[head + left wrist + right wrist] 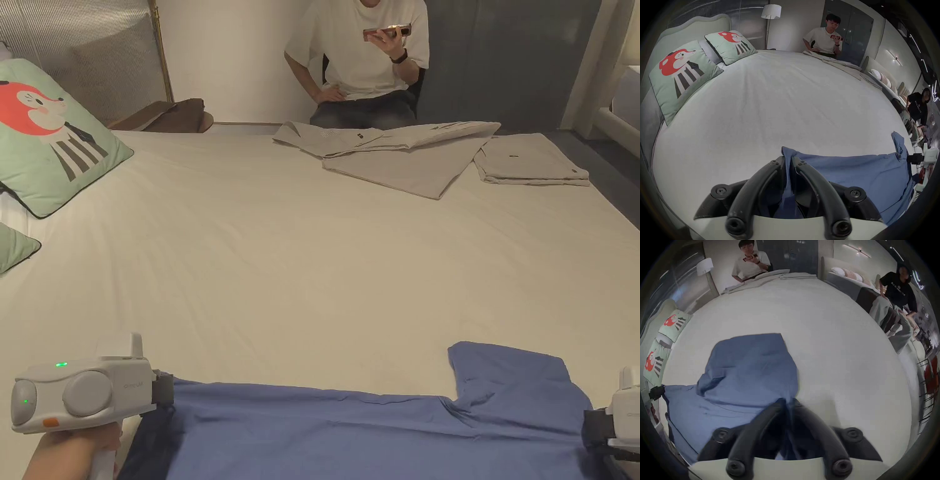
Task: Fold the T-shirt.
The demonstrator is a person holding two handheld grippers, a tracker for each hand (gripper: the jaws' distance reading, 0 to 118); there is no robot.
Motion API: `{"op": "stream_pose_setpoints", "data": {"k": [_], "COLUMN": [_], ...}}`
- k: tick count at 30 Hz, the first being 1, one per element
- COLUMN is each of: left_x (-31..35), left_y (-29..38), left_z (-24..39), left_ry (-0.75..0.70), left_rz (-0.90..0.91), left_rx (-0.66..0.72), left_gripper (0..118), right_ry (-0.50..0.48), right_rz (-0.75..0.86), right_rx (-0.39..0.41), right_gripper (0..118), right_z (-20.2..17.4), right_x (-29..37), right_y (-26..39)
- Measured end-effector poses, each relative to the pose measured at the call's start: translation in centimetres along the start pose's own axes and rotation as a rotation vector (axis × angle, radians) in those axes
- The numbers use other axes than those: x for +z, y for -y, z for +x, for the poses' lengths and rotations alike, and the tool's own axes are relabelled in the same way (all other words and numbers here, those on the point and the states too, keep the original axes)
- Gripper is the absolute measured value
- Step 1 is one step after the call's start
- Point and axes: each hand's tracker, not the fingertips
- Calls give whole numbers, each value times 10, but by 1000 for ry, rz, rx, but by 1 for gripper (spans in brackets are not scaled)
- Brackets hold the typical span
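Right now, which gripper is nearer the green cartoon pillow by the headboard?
Left. The left gripper clamps the blue T-shirt on the green cartoon pillow's side of the bed; the right gripper clamps the shirt's opposite end.

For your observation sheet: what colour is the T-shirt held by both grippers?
Plain blue T-shirt, clearest in the right gripper view.

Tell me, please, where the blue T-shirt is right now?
In the head view, the blue T-shirt lies along the bed's near edge, pinched between the left hand-held gripper and the right hand-held gripper.
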Motion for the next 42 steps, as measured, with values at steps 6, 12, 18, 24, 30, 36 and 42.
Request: {"op": "stream_pose_setpoints", "data": {"k": [6, 12, 18, 24, 30, 36, 42], "left_x": [18, 72, 124, 153, 159, 147, 140], "left_y": [-6, 2, 37, 91, 144, 180, 195], "left_z": [-5, -14, -35, -50, -57, -70, -85], "left_ry": [5, 27, 53, 38, 8, -6, -9], "left_rz": [26, 60, 86, 63, -9, -72, -87], "left_rx": [2, 0, 5, -6, -9, 11, 52], "left_gripper": [4, 4, 4, 4, 4, 4, 4], "right_ry": [-41, -70, -89, -84, -68, -44, -45], "right_rz": [74, 141, 186, 184, 108, 36, 18], "right_rx": [102, 114, 166, 172, 168, 138, 114], "right_gripper": [5, 5, 6, 6, 6, 6, 6], "right_z": [-1, 8, 10, 15, 21, 31, 30], "right_x": [50, 110, 166, 198, 190, 169, 165], "right_y": [-1, 12, 57, 119, 179, 217, 234]}}
